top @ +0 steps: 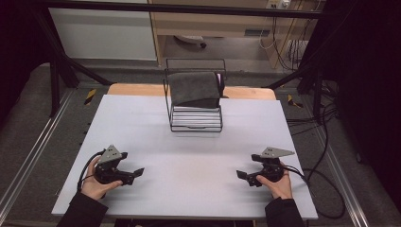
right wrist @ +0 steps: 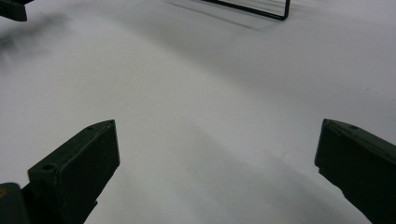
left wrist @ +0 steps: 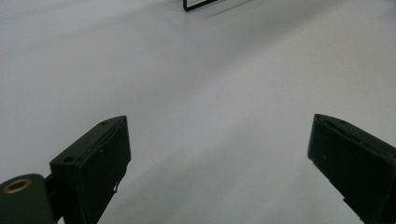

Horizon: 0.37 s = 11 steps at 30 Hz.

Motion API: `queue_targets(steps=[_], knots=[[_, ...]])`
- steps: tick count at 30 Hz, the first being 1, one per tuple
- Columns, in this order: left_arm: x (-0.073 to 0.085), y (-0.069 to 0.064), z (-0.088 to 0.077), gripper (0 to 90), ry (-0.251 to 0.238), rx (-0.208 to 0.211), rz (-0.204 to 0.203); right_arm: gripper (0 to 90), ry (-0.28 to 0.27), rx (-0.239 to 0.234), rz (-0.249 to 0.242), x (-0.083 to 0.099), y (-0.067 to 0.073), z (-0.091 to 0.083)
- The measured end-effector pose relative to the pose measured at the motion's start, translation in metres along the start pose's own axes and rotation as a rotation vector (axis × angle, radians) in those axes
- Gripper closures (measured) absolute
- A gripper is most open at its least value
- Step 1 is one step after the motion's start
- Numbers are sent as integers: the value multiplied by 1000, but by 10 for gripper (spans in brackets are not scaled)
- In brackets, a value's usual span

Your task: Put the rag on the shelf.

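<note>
Left gripper: near the table's front-left corner in the high view, held in the person's left hand; jaws point inward toward the table's middle. In its own view the two black jaws stand wide apart, bare tabletop between them, nothing gripped.
Right gripper: near the front-right corner, held in the right hand; jaws point inward, facing the left gripper across the table. In its own view the jaws are spread wide, only tabletop between them.
Gap between grippers: well apart, a bare stretch of table between them.
Grey plates: one three-cornered plate on top of each gripper, tilted.
Cables: a black one loops from each gripper; the right one trails off the table's right edge.
Wire rack: black wire frame, far middle of the table, well apart from both grippers. A corner of its base shows at the top of the left gripper view and of the right gripper view.
Dark grey cloth: lies folded on top of the rack, drooping over its upper part.
White stack: flat white layers in the lower rack, under the cloth; what they are is not clear.
Table: pale grey top; a wooden edge shows beyond its far side.
Sleeves: dark, entering from the bottom edge.
</note>
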<state>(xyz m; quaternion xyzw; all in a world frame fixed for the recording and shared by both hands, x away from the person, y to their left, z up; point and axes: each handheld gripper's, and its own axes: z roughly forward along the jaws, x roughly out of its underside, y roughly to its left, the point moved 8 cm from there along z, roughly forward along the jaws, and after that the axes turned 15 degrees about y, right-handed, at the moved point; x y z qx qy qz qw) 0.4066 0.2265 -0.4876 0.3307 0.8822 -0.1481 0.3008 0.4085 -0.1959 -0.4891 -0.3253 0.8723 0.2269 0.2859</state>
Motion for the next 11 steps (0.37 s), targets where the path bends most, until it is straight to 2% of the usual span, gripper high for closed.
queue_targets(steps=[11], knots=[[7, 5, -2, 54, -3, -1, -13, 9, -3, 5, 43, 9, -7, -6]])
